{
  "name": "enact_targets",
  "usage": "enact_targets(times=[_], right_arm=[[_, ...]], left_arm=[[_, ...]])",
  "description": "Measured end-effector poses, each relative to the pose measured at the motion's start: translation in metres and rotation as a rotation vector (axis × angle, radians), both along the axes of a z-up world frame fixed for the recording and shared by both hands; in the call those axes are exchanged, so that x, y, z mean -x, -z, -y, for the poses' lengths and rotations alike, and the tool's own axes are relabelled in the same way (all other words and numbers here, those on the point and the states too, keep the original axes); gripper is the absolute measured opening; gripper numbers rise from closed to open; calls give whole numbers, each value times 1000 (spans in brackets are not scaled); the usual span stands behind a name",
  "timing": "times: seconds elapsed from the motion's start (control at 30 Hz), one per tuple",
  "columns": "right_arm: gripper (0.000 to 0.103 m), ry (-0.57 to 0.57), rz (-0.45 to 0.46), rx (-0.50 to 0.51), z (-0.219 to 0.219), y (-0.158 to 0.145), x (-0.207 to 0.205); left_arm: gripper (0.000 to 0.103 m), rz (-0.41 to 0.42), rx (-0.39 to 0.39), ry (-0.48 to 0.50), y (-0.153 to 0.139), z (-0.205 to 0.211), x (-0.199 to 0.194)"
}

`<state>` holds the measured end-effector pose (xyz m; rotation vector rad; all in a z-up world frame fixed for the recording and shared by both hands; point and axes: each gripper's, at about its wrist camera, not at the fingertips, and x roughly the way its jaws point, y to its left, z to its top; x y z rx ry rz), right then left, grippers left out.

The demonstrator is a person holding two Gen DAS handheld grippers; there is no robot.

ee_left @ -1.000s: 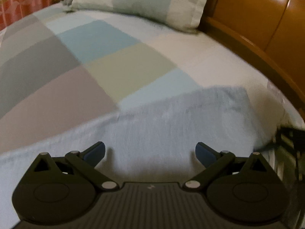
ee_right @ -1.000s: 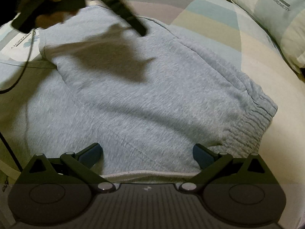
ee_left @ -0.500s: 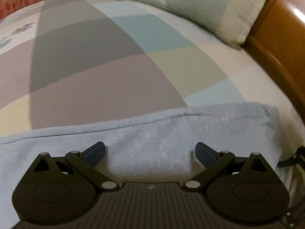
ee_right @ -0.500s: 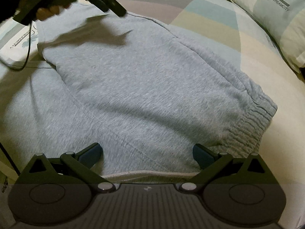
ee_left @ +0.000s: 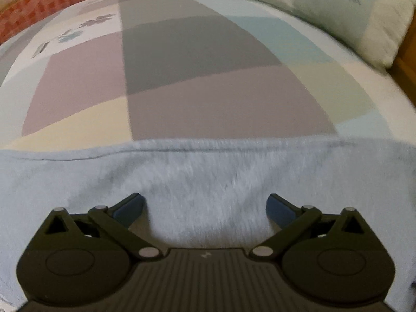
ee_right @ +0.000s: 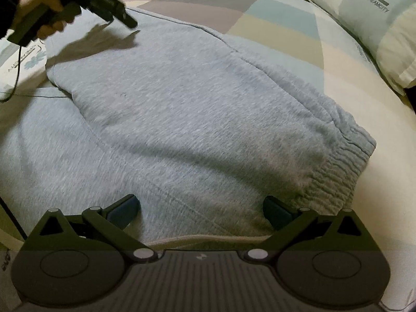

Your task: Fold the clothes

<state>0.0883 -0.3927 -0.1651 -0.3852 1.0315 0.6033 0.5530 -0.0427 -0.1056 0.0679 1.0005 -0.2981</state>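
- Sweatpants [ee_right: 182, 109] in pale grey fleece lie spread on a bed with a patchwork bedspread [ee_right: 280, 33]. One layer of the cloth lies over another, its edge running aslant from far left to near middle, so we judge the garment already lies doubled at least once.
- Their ribbed elastic band [ee_right: 340, 174] sits at the near right. From there the long axis runs away up and to the left, toward the person's hand [ee_right: 39, 13] at the far left corner.
- We see the right gripper [ee_right: 200, 208] low over the near edge of the cloth, just left of the ribbed band. Its jaws stand wide apart and hold nothing.
- We see the left gripper [ee_right: 124, 20] in the right wrist view, angled down at the far left part of the cloth. Its own camera shows it [ee_left: 205, 208] over grey fleece, jaws wide apart and empty.
- The far edge of the cloth [ee_left: 208, 143] lies straight ahead of the left gripper, crossing the view from side to side.
- So each gripper is nearest one end of the long axis: right at the band end, left at the far end.
- A pillow [ee_right: 377, 18] rests at the far right, well apart from the sweatpants.
- Whether another fold is due or the garment is done, we cannot tell.
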Motion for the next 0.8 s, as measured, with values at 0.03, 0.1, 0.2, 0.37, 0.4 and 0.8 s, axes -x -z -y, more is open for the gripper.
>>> enact_targets(times=[0.03, 0.1, 0.2, 0.37, 0.4, 0.8], right_arm=[[103, 1, 0, 0, 0, 0, 0], [103, 6, 3, -1, 0, 0, 0], [103, 16, 15, -9, 1, 1, 2], [103, 31, 29, -19, 1, 1, 4], [103, 31, 30, -19, 1, 1, 4], [103, 30, 49, -29, 3, 2, 8]], left_arm=[[100, 8, -4, 19, -1, 3, 7], [100, 20, -19, 62, -3, 12, 23], [100, 38, -42, 126, -4, 24, 46], [100, 69, -81, 234, -7, 45, 84], [100, 75, -88, 255, -8, 49, 92], [101, 25, -118, 233, -5, 54, 99]])
